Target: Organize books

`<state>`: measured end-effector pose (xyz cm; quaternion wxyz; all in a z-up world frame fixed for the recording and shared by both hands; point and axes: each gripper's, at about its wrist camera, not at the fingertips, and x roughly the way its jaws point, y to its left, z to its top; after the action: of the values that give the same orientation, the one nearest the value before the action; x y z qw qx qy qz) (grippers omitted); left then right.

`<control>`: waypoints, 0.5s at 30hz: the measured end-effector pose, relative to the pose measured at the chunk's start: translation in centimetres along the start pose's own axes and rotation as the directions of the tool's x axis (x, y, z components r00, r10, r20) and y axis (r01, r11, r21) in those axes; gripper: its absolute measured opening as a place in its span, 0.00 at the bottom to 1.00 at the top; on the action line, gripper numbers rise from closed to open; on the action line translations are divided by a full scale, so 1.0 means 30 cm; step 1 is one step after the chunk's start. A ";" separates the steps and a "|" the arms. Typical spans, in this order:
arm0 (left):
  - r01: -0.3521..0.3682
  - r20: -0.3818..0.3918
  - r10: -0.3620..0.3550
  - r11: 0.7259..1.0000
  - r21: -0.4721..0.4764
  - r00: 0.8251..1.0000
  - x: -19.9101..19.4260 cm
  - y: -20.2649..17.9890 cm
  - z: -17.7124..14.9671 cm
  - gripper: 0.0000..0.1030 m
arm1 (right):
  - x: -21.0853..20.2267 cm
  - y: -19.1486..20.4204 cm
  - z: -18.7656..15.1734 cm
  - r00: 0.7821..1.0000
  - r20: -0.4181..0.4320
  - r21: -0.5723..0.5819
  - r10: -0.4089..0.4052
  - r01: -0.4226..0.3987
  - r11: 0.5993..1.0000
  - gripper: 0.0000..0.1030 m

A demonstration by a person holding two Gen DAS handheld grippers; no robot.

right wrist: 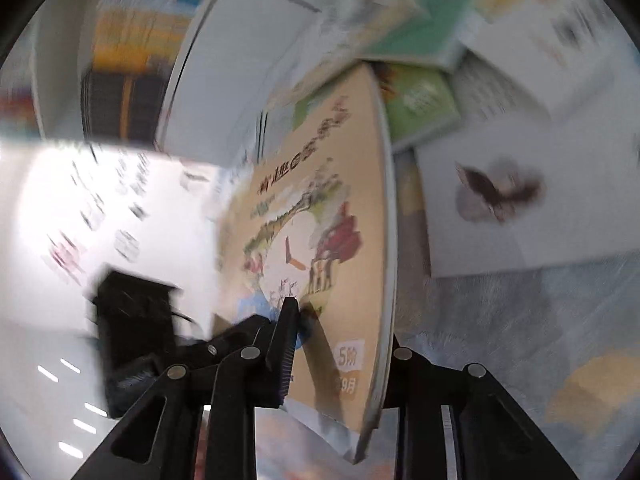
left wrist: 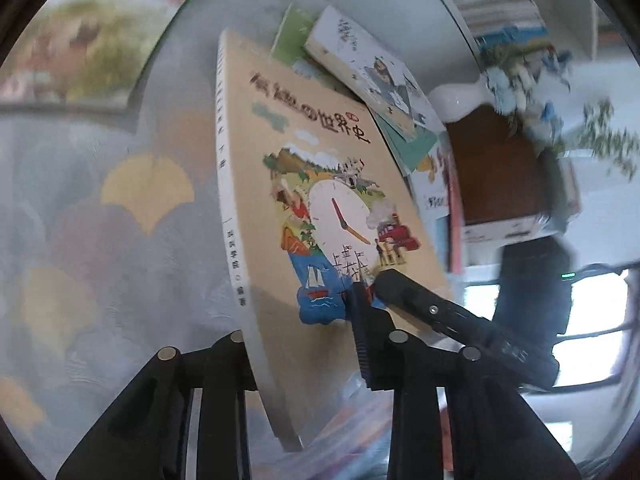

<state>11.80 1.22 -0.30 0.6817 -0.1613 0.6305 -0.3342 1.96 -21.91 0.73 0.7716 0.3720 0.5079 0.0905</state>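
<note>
A tan book (left wrist: 320,168) with a clock picture on its cover stands tilted on edge above the cloth. My left gripper (left wrist: 298,312) is shut on its lower end, one pad flat on the cover and the other behind the white spine. My right gripper (right wrist: 344,328) is shut on the same tan book (right wrist: 344,184), its left pad on the cover and its right finger hidden behind the book. In the left wrist view, a right-gripper finger (left wrist: 404,292) lies on the cover beside my own pad.
Loose books lie piled behind: a white one (left wrist: 360,68), a green one (left wrist: 292,36), a teal one (left wrist: 408,144), and a white bird-cover book (right wrist: 500,196). A shelf of books (left wrist: 500,4) and a brown box (left wrist: 496,168) stand beyond. A leaf-patterned cloth (left wrist: 148,192) covers the table.
</note>
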 end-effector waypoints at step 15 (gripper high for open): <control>-0.080 0.225 0.034 0.977 0.199 0.974 -0.282 -0.112 0.009 0.30 | -0.133 0.381 0.003 0.992 0.095 -0.356 -0.078 0.107 0.928 0.26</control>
<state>11.37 4.31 8.25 0.7698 -0.1073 0.5174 -0.3580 2.90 -15.95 11.21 0.8498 0.2030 0.4685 0.1309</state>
